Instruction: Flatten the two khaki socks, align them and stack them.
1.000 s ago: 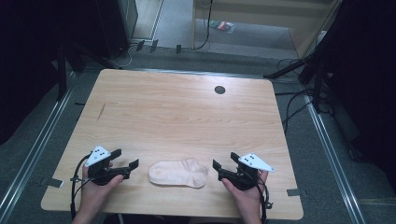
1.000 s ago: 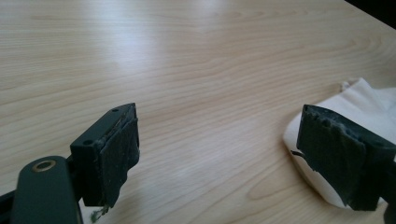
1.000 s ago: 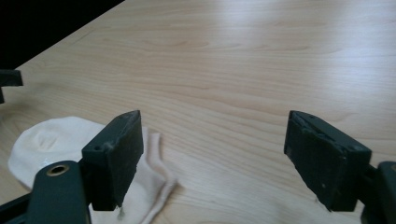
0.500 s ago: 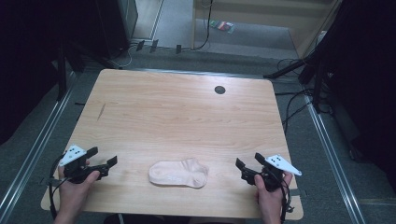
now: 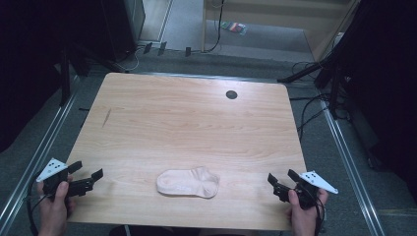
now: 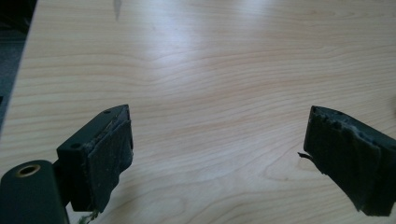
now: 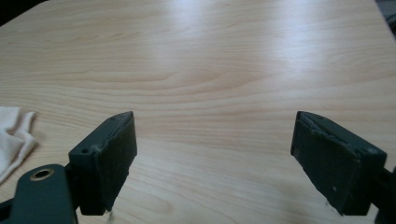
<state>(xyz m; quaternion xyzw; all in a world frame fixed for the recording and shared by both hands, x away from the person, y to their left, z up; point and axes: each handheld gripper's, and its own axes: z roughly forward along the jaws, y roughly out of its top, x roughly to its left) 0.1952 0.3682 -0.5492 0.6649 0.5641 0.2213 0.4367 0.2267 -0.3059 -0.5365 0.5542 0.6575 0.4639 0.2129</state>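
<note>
A: Both my hands have slid outward since the earlier frames; my left gripper [image 5: 88,175] was just beside the sock's heel end, now it sits near the table's left front corner; my right gripper [image 5: 281,181] went the other way, out to the right front edge.

B: Sock moved?

A: No; the pale ankle sock [image 5: 188,182] lies flat in the same spot, front middle of the wooden table [image 5: 196,123], opening toward the right, toe toward the left; well apart from both tools now.

B: Jaw state, left?

A: Released; jaws have just been opening and stand wide; nothing between them; my left gripper view has bare wood grain between the two worn black pads [image 6: 109,161].

B: Right?

A: Same; released, jaws just finished widening, nothing between them; in the right gripper view a white corner of the sock [image 7: 13,135] lies at the left edge, outside the left jaw, not touching it.

B: Anything else on the table?

A: Dark round grommet hole [image 5: 231,94] toward the far right; a short dark mark [image 5: 106,117] on the far left; my hands wrap each grip from below, cables trailing off the front edge; both tools aim inward across the table.
</note>
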